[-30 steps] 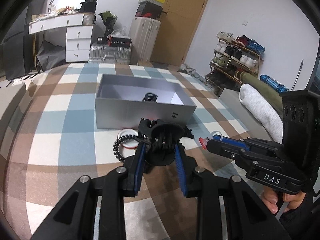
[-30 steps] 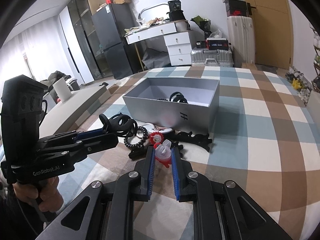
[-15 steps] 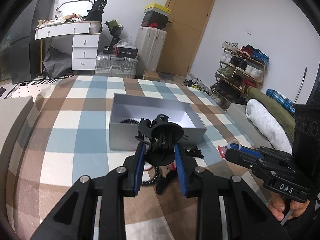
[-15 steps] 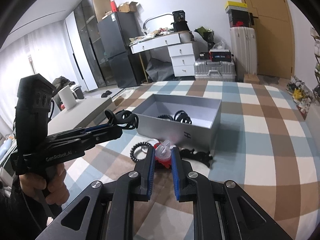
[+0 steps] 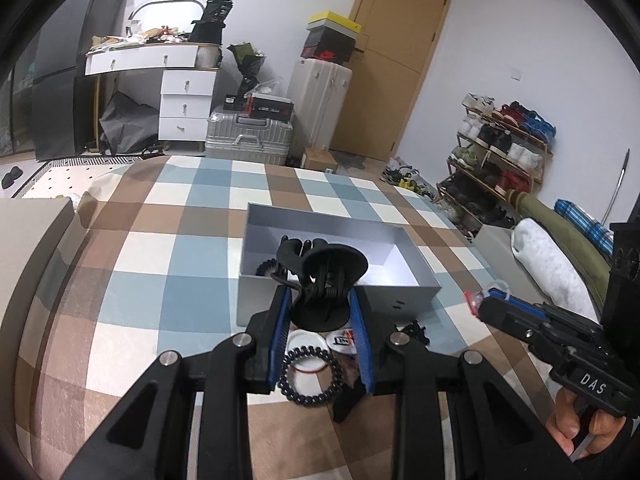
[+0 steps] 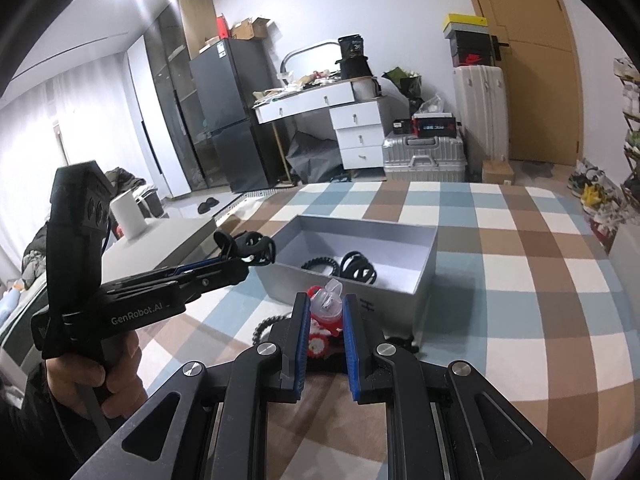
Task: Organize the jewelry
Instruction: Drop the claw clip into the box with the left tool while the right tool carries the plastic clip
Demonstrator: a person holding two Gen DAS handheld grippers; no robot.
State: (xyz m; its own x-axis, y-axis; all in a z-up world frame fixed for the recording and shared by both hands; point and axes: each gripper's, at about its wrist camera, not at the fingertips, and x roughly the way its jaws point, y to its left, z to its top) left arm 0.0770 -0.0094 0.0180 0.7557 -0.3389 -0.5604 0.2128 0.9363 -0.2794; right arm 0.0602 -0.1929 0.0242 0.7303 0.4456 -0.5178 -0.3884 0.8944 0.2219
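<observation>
Left gripper [image 5: 320,312]: blue-padded jaws clamped on a black claw hair clip [image 5: 322,276], held in the air above the near wall of the silver box [image 5: 256,300]; in the right wrist view the same clip [image 6: 250,246] shows at the gripper's tip, just left of the box's near-left corner. Right gripper [image 6: 326,316]: jaws closed on a small red and clear clip [image 6: 326,308], raised in front of the box's near wall; in the left wrist view it enters from the right with the red piece at its tip [image 5: 474,302]. Silver box [image 6: 424,280]: open-topped, rectangular, resting on a checked blanket [image 5: 168,240] of blue, brown and white squares. Contents (seen from the right wrist): 1 black coiled hair tie [image 6: 320,266] and 1 black clip [image 6: 358,266], lying side by side near the front wall. Loose items on the blanket before the box: 1 black coiled hair tie [image 5: 310,372] below the left gripper, overlapping a white round piece with a red rim [image 5: 306,344]; 1 white badge with red and black markings [image 5: 342,338] beside it; black clips partly hidden behind the fingers. Each gripper's handle is held in a person's hand [image 6: 100,376].
</observation>
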